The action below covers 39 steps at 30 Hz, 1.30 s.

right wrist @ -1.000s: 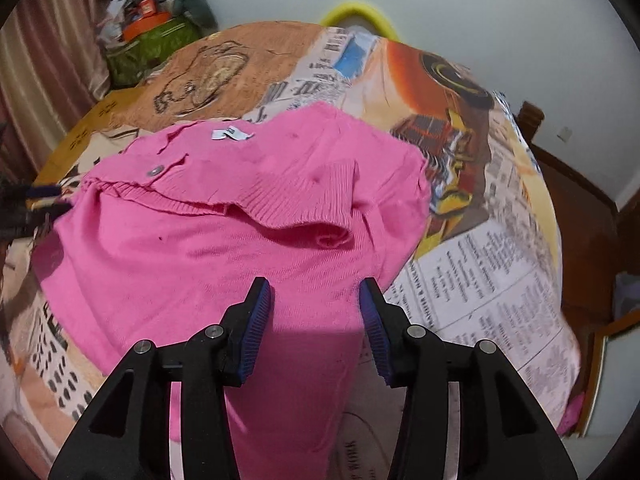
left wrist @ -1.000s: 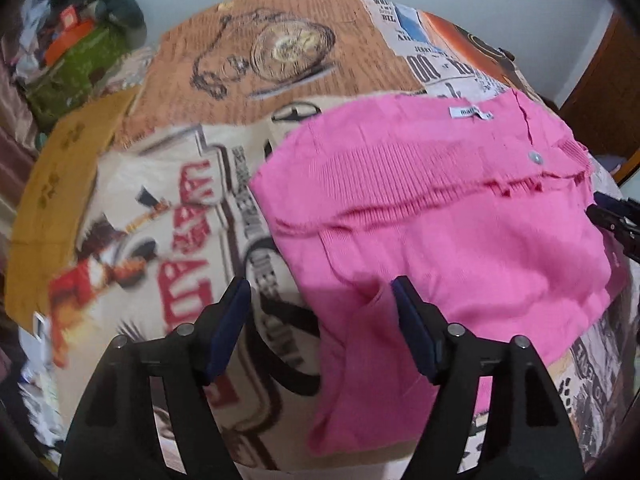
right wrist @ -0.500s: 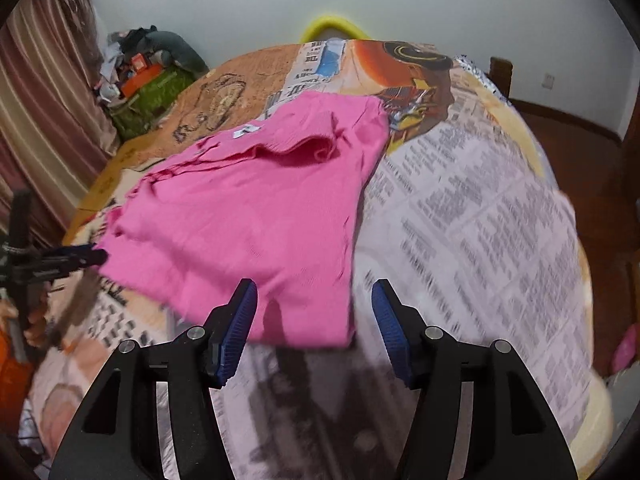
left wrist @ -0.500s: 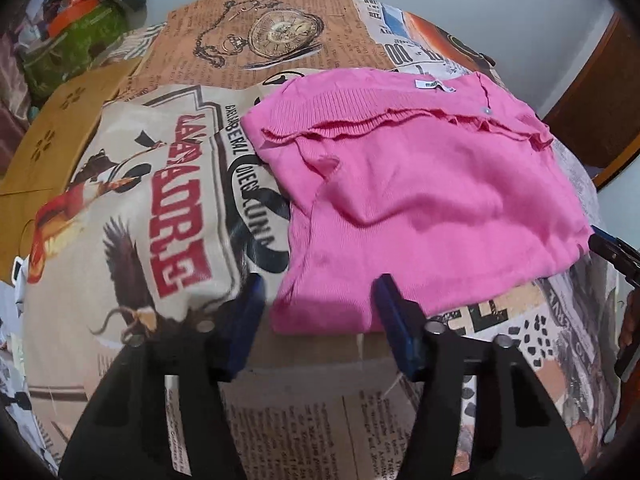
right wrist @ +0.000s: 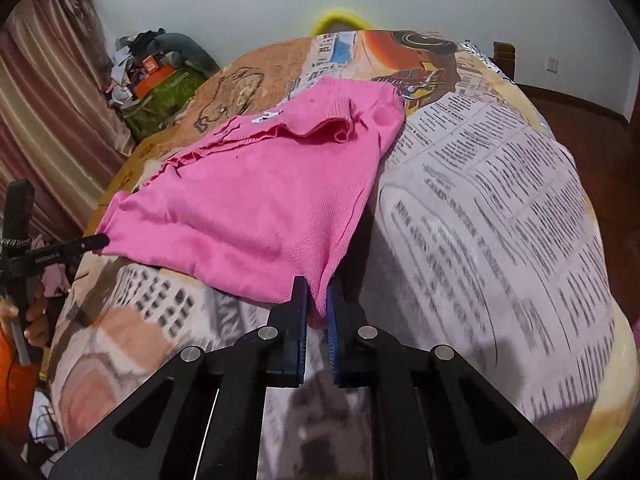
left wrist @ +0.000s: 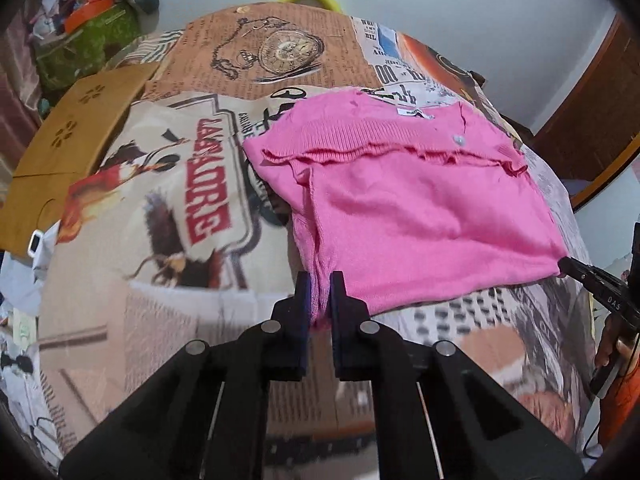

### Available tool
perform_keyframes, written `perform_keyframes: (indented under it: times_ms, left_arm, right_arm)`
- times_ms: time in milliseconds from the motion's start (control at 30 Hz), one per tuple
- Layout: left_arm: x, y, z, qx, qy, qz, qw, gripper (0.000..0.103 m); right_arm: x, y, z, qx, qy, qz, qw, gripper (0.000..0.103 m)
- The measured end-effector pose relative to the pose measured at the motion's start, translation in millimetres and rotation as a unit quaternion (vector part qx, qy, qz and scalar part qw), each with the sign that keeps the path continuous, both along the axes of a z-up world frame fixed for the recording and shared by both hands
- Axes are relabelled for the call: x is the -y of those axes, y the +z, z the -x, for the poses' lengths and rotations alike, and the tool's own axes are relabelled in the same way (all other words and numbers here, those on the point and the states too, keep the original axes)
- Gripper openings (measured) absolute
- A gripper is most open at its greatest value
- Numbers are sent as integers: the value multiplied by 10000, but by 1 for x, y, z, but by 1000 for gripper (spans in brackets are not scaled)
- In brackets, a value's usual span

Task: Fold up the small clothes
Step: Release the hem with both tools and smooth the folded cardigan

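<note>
A pink knit sweater (left wrist: 420, 208) lies on a bed covered by a printed sheet (left wrist: 168, 208) of newspaper text, a pocket watch and an eagle. Its neckline, with the white label (left wrist: 414, 112) and a small button (left wrist: 459, 140), points toward the far end of the bed by the pale wall, and its hem points back toward the cameras. As it is folded now, its long axis runs across the bed from one gripper to the other, along the hem edge. A ribbed sleeve is folded across the upper chest, forming a frilled ridge parallel to that axis. The left gripper (left wrist: 320, 296) has just been closing, and its jaws are now pressed together on the near left corner of the hem, pink cloth showing between the pads. The right gripper (right wrist: 317, 300) has likewise just been closing and pinches the opposite hem corner, which hangs in a point between its blue pads. Both pinched corners are lifted off the sheet, so the hem edge is stretched between the two grippers while the collar end rests on the bed.
</note>
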<state>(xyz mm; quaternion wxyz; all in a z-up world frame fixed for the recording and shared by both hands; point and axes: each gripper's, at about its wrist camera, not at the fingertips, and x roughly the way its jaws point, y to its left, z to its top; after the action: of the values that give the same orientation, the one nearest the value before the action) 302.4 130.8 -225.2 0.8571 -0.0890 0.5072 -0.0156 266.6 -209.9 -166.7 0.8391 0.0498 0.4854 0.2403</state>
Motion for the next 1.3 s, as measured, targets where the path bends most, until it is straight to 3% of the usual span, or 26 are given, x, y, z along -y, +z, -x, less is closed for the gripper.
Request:
perform_keyframes:
  times_ms: [200,300,400,500,633,733,867,967,1033,1300]
  left_arm:
    - [-4,-10,40,-223,-20,-167,9996,8]
    - [-4,-21,55,-439,-17,-530,9976,8]
    - [-8,-23,65,-427,3,-872,9953,9]
    - [-15,-14,68,-297,72,-793,9964,14]
    - [-22,2,56,-62,229,-744,9969,32]
    - [-22,9,40,52,211,-758,9969,35]
    - [-17,10,11,113,74,-917,9957,40]
    - [-13,5,-6,156,21,-1193,9927,54]
    - [-12,-1,-18,148,53,-1498,9886,68]
    - [-12,-31,-48,-129,-248,-1649,9859,69]
  right_arm:
    - [0,-2,27,-120,92,138,9998,7]
    - [-1,-7,35,-157,104,420,9989,8]
    - [-1,-7,38,-202,197,611,9977,8]
    - [3,2,34,-112,171,638,9978,9]
    - [3,18,23,168,129,593,9980,24]
    - [-5,24,16,362,191,610,9973,31]
    - [-20,20,-2,452,341,675,9961,32]
    - [-28,15,-14,487,356,759,9953,36]
    - [-32,13,-22,505,371,775,9950,45]
    - [-46,-7,-56,465,581,1275,9890,45]
